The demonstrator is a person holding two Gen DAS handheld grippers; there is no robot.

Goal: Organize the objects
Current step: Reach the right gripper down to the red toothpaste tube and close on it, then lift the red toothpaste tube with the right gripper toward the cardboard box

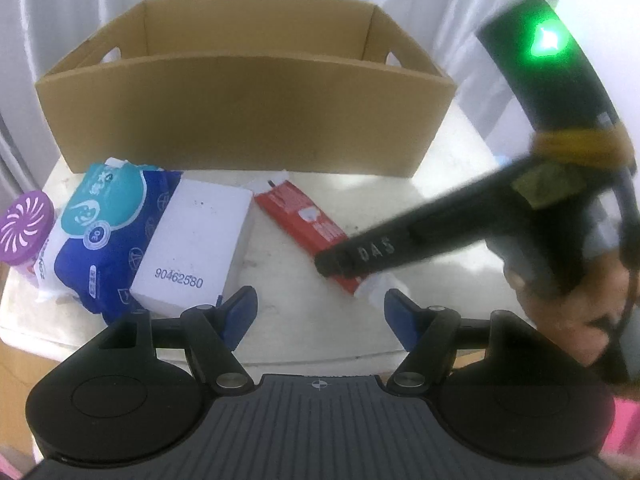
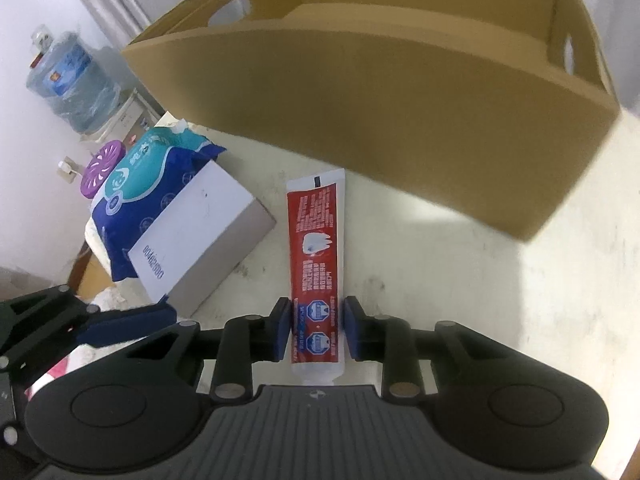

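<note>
A red and white toothpaste tube (image 2: 316,264) lies flat on the white table (image 2: 460,280) in front of an open cardboard box (image 2: 380,92). My right gripper (image 2: 317,330) straddles the tube's cap end, its blue pads close to both sides with a thin gap showing. In the left wrist view the tube (image 1: 300,216) lies under the right gripper's black finger (image 1: 360,256). My left gripper (image 1: 320,316) is open and empty near the table's front edge. A white box (image 1: 192,244), a blue wipes pack (image 1: 108,220) and a purple-lidded jar (image 1: 24,228) lie at the left.
The cardboard box (image 1: 240,112) fills the back of the table and looks empty. A water bottle (image 2: 68,76) stands on a dispenser beyond the table's left side. White curtains hang behind.
</note>
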